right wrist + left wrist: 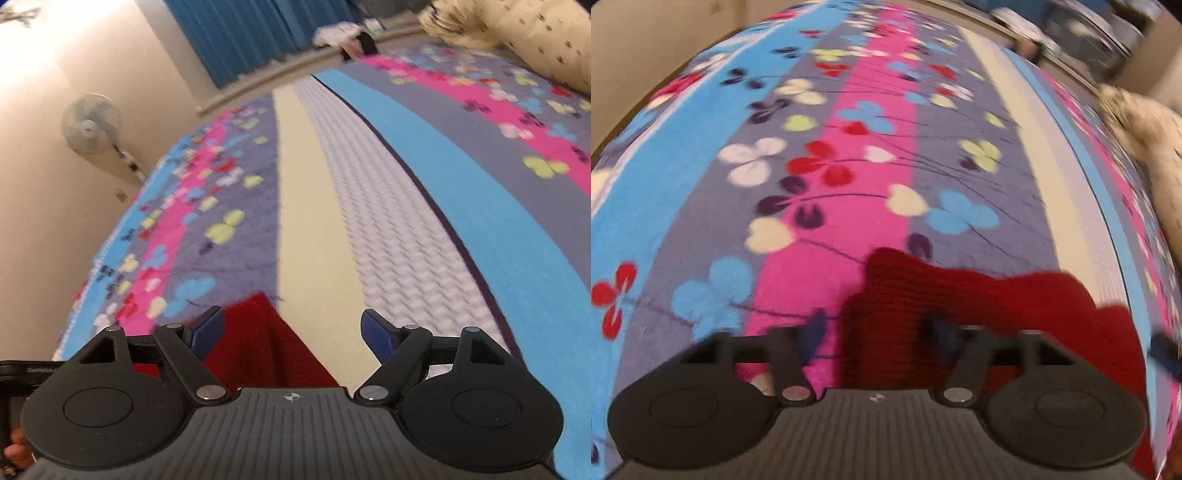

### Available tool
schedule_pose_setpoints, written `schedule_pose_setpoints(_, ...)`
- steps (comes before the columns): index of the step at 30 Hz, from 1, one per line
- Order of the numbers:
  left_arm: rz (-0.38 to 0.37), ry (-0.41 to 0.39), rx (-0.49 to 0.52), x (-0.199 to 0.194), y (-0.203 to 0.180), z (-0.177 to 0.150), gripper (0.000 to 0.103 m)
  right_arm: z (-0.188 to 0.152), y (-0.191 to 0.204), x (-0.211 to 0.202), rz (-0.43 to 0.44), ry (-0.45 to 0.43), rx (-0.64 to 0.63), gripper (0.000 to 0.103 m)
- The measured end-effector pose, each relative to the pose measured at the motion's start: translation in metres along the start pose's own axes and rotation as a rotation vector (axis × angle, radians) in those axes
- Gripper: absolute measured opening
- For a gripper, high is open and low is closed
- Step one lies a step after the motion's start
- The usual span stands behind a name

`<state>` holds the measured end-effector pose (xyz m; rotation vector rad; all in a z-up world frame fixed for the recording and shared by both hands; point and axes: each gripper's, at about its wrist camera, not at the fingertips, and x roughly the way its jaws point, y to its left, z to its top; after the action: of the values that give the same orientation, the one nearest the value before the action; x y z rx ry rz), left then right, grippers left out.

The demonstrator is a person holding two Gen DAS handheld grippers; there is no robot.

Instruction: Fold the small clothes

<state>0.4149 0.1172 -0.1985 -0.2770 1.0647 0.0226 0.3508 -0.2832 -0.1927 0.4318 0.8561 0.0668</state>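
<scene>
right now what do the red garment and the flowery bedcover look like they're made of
Small red garment: looks like knitted yarn, matte; ribbed rows show. Striped flowery bedcover: probably plush fleece, its surface fuzzy and its print soft-edged, though blur leaves that open.

the red knit garment runs under the left gripper body and off the lower right edge; its full outline is hidden. motion blur smears the blanket print and the pillow. small items on the far ledge are unidentifiable.
</scene>
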Motion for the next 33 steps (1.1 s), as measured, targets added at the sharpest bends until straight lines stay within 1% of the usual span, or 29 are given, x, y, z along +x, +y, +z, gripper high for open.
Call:
schedule_pose_setpoints(1, 0.003, -0.008, -0.030, -0.005, 0.006, -0.003, 0.100, -0.001, -0.007, -0.004, 0.012, 0.022, 0.013, 0.087)
schedule_pose_setpoints(2, -0.004, -0.018, -0.052, -0.013, 0.013, -0.008, 0.102, -0.003, -0.014, -0.006, 0.027, 0.043, 0.025, 0.088)
schedule_pose_setpoints(3, -0.021, -0.023, -0.064, -0.020, 0.020, -0.015, 0.103, -0.003, -0.020, -0.005, 0.044, 0.067, 0.037, 0.092)
schedule_pose_setpoints(4, -0.043, -0.011, -0.072, -0.026, 0.025, -0.020, 0.103, -0.005, -0.025, -0.003, 0.059, 0.092, 0.044, 0.095)
schedule_pose_setpoints(5, -0.081, 0.017, -0.083, -0.027, 0.031, -0.027, 0.103, -0.005, -0.028, 0.002, 0.073, 0.128, 0.046, 0.096)
schedule_pose_setpoints(7, -0.188, 0.101, -0.117, -0.022, 0.039, -0.044, 0.103, -0.008, -0.034, 0.014, 0.085, 0.209, 0.060, 0.098)
schedule_pose_setpoints(9, -0.277, 0.164, -0.140, -0.008, 0.043, -0.060, 0.103, -0.009, -0.034, 0.035, 0.107, 0.295, 0.077, 0.099)
schedule_pose_setpoints(10, -0.295, 0.176, -0.157, -0.002, 0.043, -0.064, 0.103, -0.010, -0.032, 0.043, 0.107, 0.321, 0.078, 0.103)
schedule_pose_setpoints(11, -0.305, 0.160, -0.182, 0.002, 0.046, -0.067, 0.103, -0.010, -0.030, 0.049, 0.112, 0.327, 0.075, 0.103)
schedule_pose_setpoints(12, -0.314, 0.133, -0.215, 0.001, 0.049, -0.067, 0.100, -0.009, -0.028, 0.050, 0.127, 0.334, 0.062, 0.102)
schedule_pose_setpoints(13, -0.324, 0.099, -0.236, -0.001, 0.050, -0.066, 0.069, -0.008, -0.026, 0.050, 0.157, 0.333, 0.047, 0.075)
schedule_pose_setpoints(14, -0.345, 0.100, -0.230, -0.001, 0.049, -0.063, 0.066, -0.009, -0.024, 0.046, 0.246, 0.338, 0.051, 0.050)
schedule_pose_setpoints(15, -0.325, 0.106, -0.217, -0.002, 0.045, -0.057, 0.063, -0.010, -0.020, 0.039, 0.231, 0.318, 0.042, 0.041)
schedule_pose_setpoints(16, -0.320, 0.115, -0.181, -0.002, 0.041, -0.051, 0.057, -0.014, -0.014, 0.031, 0.216, 0.295, 0.000, 0.033)
schedule_pose_setpoints(17, -0.313, 0.124, -0.143, -0.003, 0.035, -0.045, 0.056, -0.019, -0.010, 0.021, 0.196, 0.257, -0.038, 0.030)
schedule_pose_setpoints(18, -0.306, 0.131, -0.109, -0.004, 0.029, -0.039, 0.055, -0.024, -0.011, 0.013, 0.175, 0.227, -0.032, 0.023)
schedule_pose_setpoints(19, -0.302, 0.135, -0.085, -0.005, 0.025, -0.034, 0.054, -0.030, -0.016, 0.005, 0.166, 0.205, 0.008, 0.014)
schedule_pose_setpoints(22, -0.295, 0.132, -0.033, -0.006, 0.014, -0.025, 0.055, -0.053, -0.038, -0.016, 0.163, 0.137, 0.155, 0.014)
schedule_pose_setpoints(23, -0.285, 0.134, -0.020, -0.006, 0.012, -0.026, 0.056, -0.060, -0.041, -0.019, 0.159, 0.116, 0.168, 0.014)
schedule_pose_setpoints(25, -0.259, 0.129, 0.002, -0.003, 0.014, -0.030, 0.065, -0.068, -0.040, -0.020, 0.147, 0.096, 0.196, 0.014)
schedule_pose_setpoints(27, -0.245, 0.109, -0.034, -0.006, 0.020, -0.031, 0.068, -0.066, -0.035, -0.019, 0.120, 0.094, 0.215, 0.015)
schedule_pose_setpoints(28, -0.241, 0.097, -0.050, -0.011, 0.027, -0.033, 0.071, -0.065, -0.032, -0.019, 0.094, 0.093, 0.209, 0.019)
schedule_pose_setpoints(29, -0.222, 0.081, -0.059, -0.017, 0.032, -0.035, 0.074, -0.064, -0.028, -0.021, 0.055, 0.088, 0.198, 0.023)
schedule_pose_setpoints(30, -0.180, 0.058, -0.049, -0.027, 0.037, -0.039, 0.079, -0.063, -0.023, -0.027, -0.005, 0.076, 0.189, 0.040)
schedule_pose_setpoints(31, -0.142, 0.037, -0.027, -0.039, 0.039, -0.044, 0.085, -0.064, -0.018, -0.036, -0.072, 0.058, 0.167, 0.050)
schedule_pose_setpoints(32, -0.097, 0.019, 0.000, -0.053, 0.040, -0.048, 0.088, -0.067, -0.008, -0.052, -0.153, 0.028, 0.109, 0.050)
schedule_pose_setpoints(33, -0.044, -0.005, 0.036, -0.068, 0.038, -0.055, 0.091, -0.071, 0.001, -0.067, -0.187, -0.002, 0.042, 0.054)
